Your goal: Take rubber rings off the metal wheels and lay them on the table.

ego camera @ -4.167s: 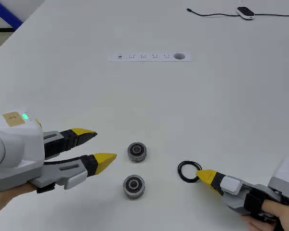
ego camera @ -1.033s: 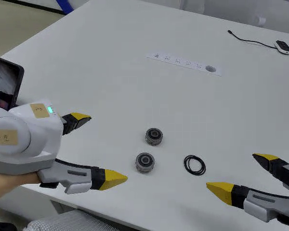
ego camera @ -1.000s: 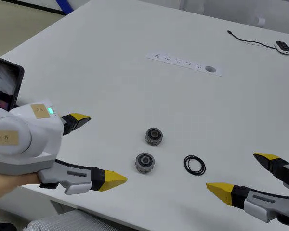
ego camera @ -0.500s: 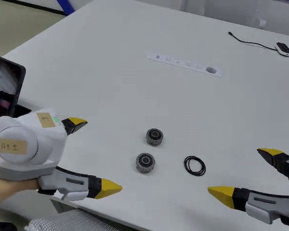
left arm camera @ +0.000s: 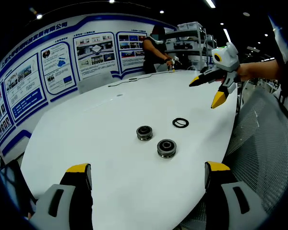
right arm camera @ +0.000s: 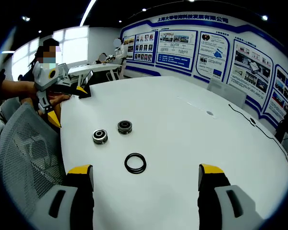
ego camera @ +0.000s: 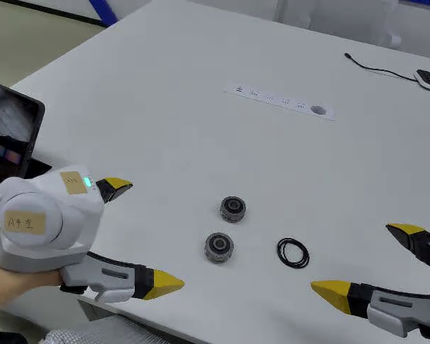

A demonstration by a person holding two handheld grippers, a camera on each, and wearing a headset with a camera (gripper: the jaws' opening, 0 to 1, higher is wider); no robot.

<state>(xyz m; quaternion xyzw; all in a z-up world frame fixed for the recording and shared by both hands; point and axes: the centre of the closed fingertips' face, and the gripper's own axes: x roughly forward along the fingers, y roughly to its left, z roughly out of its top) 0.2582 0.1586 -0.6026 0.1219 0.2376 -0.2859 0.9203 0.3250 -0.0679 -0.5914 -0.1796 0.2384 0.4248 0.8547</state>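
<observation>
Between your left gripper (ego camera: 147, 234) and right gripper (ego camera: 363, 259), both spread wide holding nothing, the rubber rings (ego camera: 293, 253) lie flat on the table (ego camera: 201, 143), near the nearer metal wheel (ego camera: 219, 246), on its right; the farther metal wheel (ego camera: 233, 208) also sits bore-up, power strip (ego camera: 279, 101) well beyond.

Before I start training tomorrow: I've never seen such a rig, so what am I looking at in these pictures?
No robot here: a person holds a two-jaw tool in each hand. The left gripper and right gripper both stand open and hold nothing. The wide picture comes from a headset camera looking down. The two round ones come from cameras riding on each gripper, its yellow-tipped jaws at the bottom. On the white table lie two metal wheels, black rubber rings beside them, and a power strip farther off.
</observation>
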